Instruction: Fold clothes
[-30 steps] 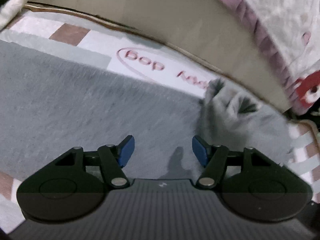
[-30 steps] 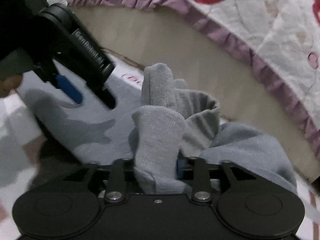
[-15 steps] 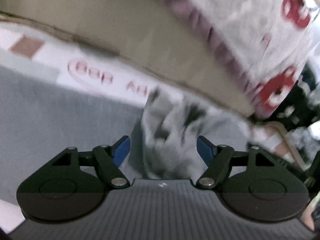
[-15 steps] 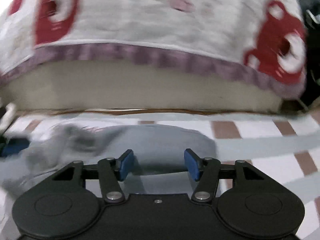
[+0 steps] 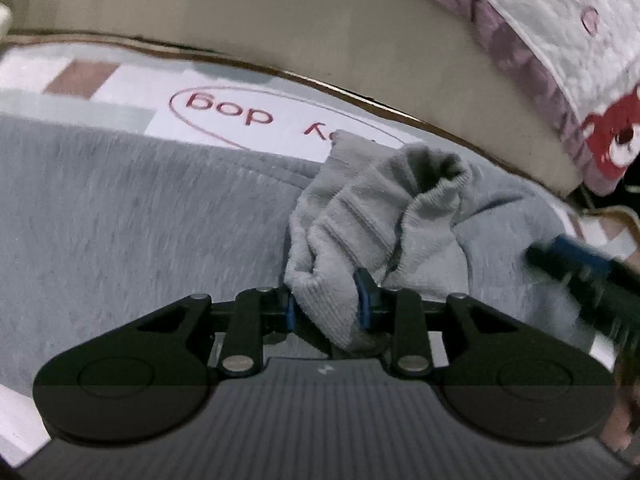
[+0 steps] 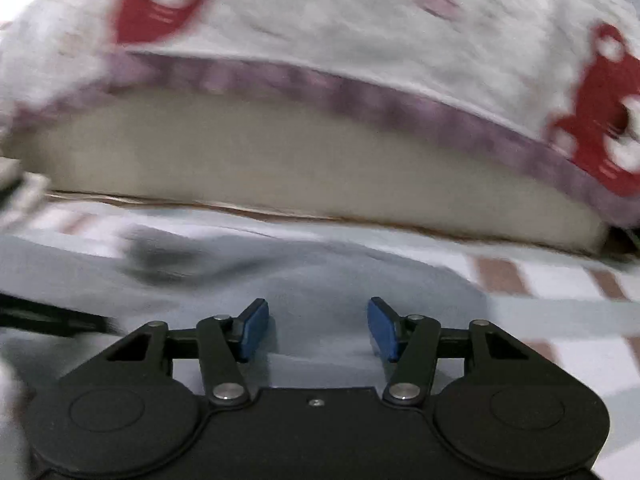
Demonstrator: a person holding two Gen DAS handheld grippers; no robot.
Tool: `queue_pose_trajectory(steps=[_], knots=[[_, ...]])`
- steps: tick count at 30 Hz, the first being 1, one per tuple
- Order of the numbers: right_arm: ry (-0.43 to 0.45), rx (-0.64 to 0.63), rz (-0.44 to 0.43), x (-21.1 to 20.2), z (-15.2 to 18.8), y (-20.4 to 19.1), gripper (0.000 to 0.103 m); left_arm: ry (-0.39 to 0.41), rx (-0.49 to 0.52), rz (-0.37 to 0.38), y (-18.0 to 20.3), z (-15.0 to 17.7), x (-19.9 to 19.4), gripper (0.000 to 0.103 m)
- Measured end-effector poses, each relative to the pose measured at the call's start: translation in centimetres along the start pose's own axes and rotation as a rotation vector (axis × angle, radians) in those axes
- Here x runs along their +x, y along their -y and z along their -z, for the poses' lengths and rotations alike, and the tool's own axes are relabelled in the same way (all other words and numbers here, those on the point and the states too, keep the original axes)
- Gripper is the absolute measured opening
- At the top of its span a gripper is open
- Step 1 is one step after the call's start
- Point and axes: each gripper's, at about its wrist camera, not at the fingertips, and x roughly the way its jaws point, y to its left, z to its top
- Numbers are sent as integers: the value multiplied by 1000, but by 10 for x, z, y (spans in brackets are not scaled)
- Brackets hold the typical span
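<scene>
1. One grey garment lies spread on a checked sheet; its broad flat body fills the left of the left wrist view and runs rightward to a bunched ribbed cuff.
2. The garment's long axis runs across the picture, left to right, with the cuff end standing up crumpled at centre-right, its opening facing up and to the right.
3. The left tongs have just been closing, and their two blue pads now pinch a fold of the ribbed cuff between them.
4. At the right edge of the same view the right tongs show as a blurred dark shape with a blue pad, over the garment's right part.
5. In the right wrist view the right tongs stand apart with nothing between the two blue pads; the garment lies flat just beyond them.
6. Behind everything runs one beige mattress side, topped by one white quilt with red figures and a purple frill.
7. On the sheet, one red oval holds upside-down lettering.
</scene>
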Motion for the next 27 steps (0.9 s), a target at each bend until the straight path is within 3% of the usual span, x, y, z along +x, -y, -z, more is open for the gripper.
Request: queue_pose_trajectory(steps=[3,5,7,9,12,14,16,22,25,27], knots=[[-116,-102,-43,26,14,-32,68,-92,-98,-67,-1,0,-23,44],[-99,-115,-13,30,26,-38,69,-124,-174,-85,-6,1,-56,49],[-111,-91,-2,24,18,-39,68,-61,-209,-47,-22,3,-94,57],[-107,-72,9,17,8,-41,68,27,-282,-112,-51,5,-123,71],[-40,-64,-18,0,-2,-53,67,26,-488,-230,-115,5,-138,69],[-5,-72,-52,-9,-6,-67,67,37,-689,-225,-159,13,-146,69],[13,-82,-84,-15,-10,-80,67,49,-797,-218,-182,21,-150,69],[11,-152,-136,-13,-8,-107,67,83,-946,-270,-200,44,-138,72],[3,-171,-150,-13,-3,-113,67,169,-926,-347,-198,44,-140,72],[-3,-175,-156,-11,0,-115,67,214,-904,-320,-202,38,-133,73]])
